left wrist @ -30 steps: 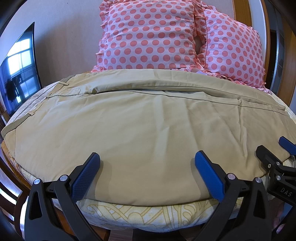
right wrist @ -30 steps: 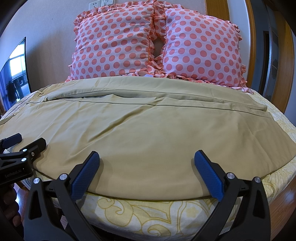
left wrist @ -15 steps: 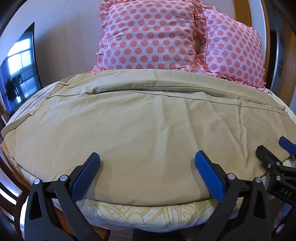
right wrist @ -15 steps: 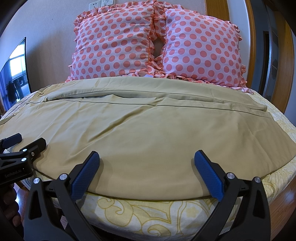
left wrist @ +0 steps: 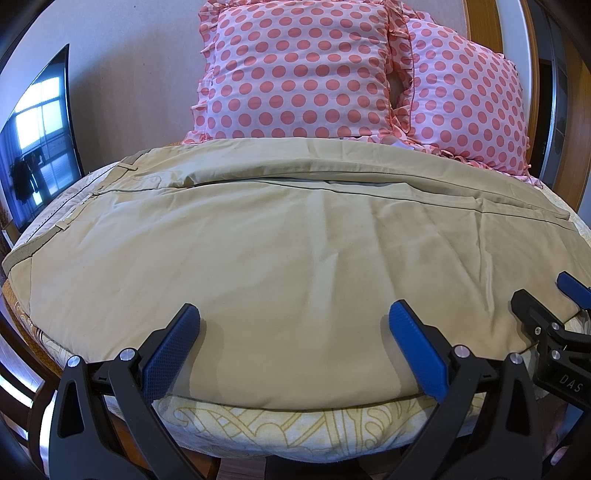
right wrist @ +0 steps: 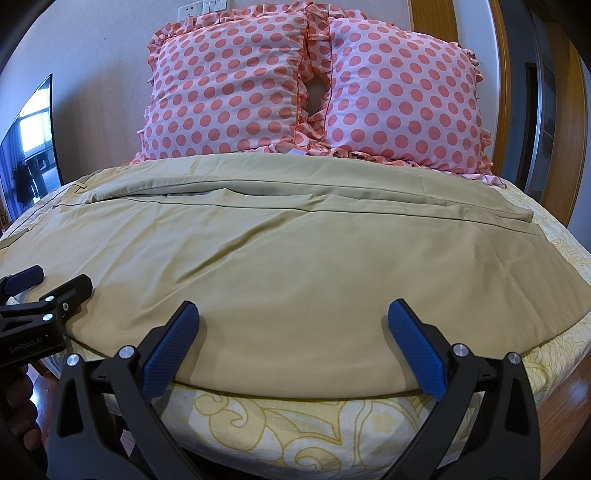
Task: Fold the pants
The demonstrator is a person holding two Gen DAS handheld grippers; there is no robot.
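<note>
Left wrist view: smooth khaki pants spread flat, faint creases, on floral bedspread. Left gripper and right gripper both gaping wide, textured blue pads holding nothing.

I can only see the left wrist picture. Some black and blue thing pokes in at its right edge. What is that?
Observer: That is the right gripper. Its own camera shows both blue fingers spread wide with nothing between them, over the near edge of the tan pants.
Visitor: Does that camera catch the other tool too?
Observer: Yes. The left gripper comes in at its left edge, and GenRobot.AI is printed on its black body.
Visitor: Is there anything above the spotted pillows? My picture cuts off there.
Observer: White wall sockets sit on the wall just above the polka-dot pillows.
</note>
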